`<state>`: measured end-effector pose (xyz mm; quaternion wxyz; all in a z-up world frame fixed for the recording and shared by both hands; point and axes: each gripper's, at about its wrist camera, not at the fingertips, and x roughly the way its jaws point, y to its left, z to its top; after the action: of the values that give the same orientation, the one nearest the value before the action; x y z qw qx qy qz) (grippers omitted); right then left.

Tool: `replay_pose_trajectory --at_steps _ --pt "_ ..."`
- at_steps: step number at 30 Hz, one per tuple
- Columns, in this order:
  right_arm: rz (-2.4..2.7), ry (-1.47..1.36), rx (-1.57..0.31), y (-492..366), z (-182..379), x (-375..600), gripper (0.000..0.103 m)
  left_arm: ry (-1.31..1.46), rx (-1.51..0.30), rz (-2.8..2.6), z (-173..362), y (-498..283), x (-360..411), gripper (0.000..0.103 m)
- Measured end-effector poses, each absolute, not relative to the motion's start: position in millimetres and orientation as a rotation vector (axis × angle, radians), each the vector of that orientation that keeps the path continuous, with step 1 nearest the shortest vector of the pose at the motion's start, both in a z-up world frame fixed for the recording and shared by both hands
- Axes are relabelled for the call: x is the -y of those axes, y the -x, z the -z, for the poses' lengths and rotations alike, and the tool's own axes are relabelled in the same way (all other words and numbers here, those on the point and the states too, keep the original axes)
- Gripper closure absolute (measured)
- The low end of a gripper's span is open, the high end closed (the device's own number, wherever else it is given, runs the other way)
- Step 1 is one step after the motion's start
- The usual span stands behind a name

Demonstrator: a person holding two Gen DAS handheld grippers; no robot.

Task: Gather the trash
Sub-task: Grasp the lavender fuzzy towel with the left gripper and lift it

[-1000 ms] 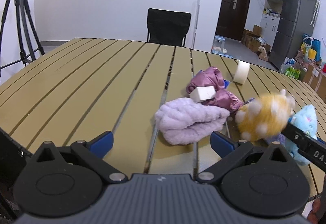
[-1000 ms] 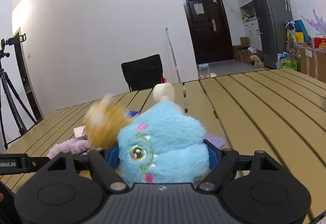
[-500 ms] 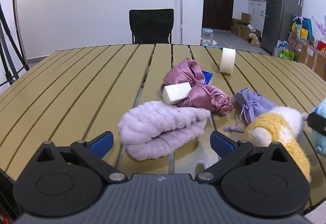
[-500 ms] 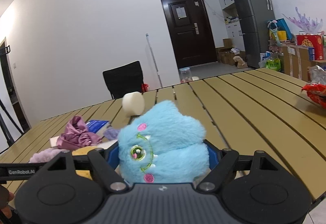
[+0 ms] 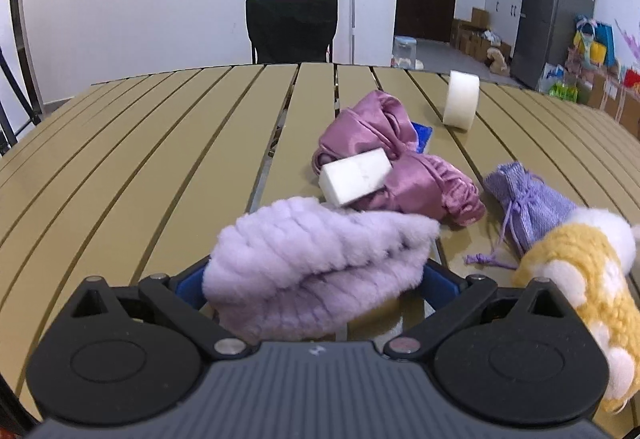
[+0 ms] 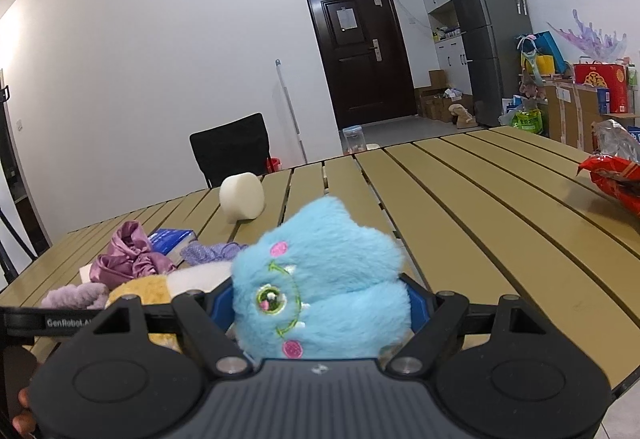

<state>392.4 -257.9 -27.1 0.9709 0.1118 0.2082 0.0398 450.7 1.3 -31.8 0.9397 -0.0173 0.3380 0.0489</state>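
My left gripper point(image 5: 316, 281) is open, its blue fingers on either side of a fluffy lilac cloth point(image 5: 316, 271) lying on the slatted table point(image 5: 160, 159). My right gripper point(image 6: 320, 303) is shut on a blue plush toy point(image 6: 320, 279) and holds it above the table. A yellow and white plush point(image 5: 576, 279) lies right of the lilac cloth; it also shows in the right wrist view point(image 6: 148, 289). A red snack wrapper point(image 6: 616, 179) lies at the table's far right.
Beyond the lilac cloth lie a white foam block point(image 5: 354, 177), a crumpled pink satin cloth point(image 5: 400, 159), a blue booklet point(image 5: 422, 131), a lilac drawstring pouch point(image 5: 528, 199) and a white tape roll point(image 5: 460, 105). A black chair point(image 5: 292, 29) stands behind the table.
My left gripper has moved forward so the lilac cloth now sits between its fingers. My right gripper has carried the blue plush rightward, bringing the red wrapper into view.
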Motion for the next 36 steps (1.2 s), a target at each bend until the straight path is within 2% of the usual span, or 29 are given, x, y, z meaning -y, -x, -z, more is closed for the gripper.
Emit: replay_pose_trajectory --at_steps 2,5,9,19,36 --pt "-0.083 -0.222 -0.422 -393 28 256 0.025 0.030 -0.676 -0.094 32 -449 -1 0.011" --pt "-0.084 -0.225 -0.422 -393 28 256 0.025 0.026 -0.669 -0.076 31 -446 -2 0.021" --pt "-0.090 -0.234 -0.419 -391 26 259 0.025 0.033 -0.665 -0.059 28 -442 -5 0.029" --pt "-0.108 -0.238 -0.418 -386 26 260 0.025 0.053 -0.623 -0.066 15 -418 -13 0.066" --pt "-0.143 -0.239 -0.386 -356 17 257 0.025 0.107 -0.502 -0.061 -12 -343 -18 0.068"
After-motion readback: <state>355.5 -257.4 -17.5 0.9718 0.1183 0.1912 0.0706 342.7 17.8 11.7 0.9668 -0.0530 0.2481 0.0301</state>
